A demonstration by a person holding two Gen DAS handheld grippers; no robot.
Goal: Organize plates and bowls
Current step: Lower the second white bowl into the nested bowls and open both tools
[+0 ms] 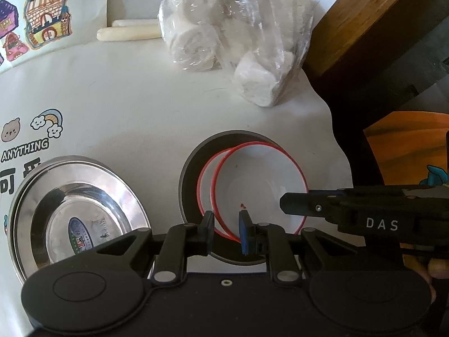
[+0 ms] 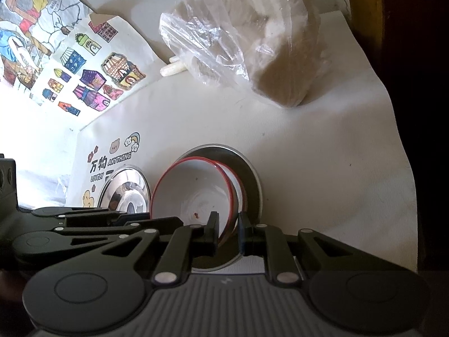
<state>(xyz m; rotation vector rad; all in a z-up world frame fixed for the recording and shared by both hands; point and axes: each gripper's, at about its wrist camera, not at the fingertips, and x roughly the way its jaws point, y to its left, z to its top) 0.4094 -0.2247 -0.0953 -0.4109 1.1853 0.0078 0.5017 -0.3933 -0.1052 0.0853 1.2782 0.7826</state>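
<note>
Two white bowls with red rims (image 1: 252,185) (image 2: 193,191) sit nested, the upper one tilted, on a steel plate (image 1: 190,174) (image 2: 251,177). My left gripper (image 1: 226,227) is shut on their near rim, one finger inside the upper bowl and one outside. I cannot tell whether it pinches one rim or both. My right gripper (image 2: 228,226) is shut on the opposite rim in the same way, and in the left wrist view it (image 1: 286,205) reaches in from the right. A second steel plate (image 1: 75,210) (image 2: 123,193) lies empty to the left.
A clear bag of white rolls (image 1: 233,36) (image 2: 252,42) and a white stick (image 1: 126,32) lie at the back of the white table. The table edge (image 1: 336,140) runs close on the right, beside dark wooden furniture (image 1: 364,14). A stickered wall (image 2: 84,70) stands on the left.
</note>
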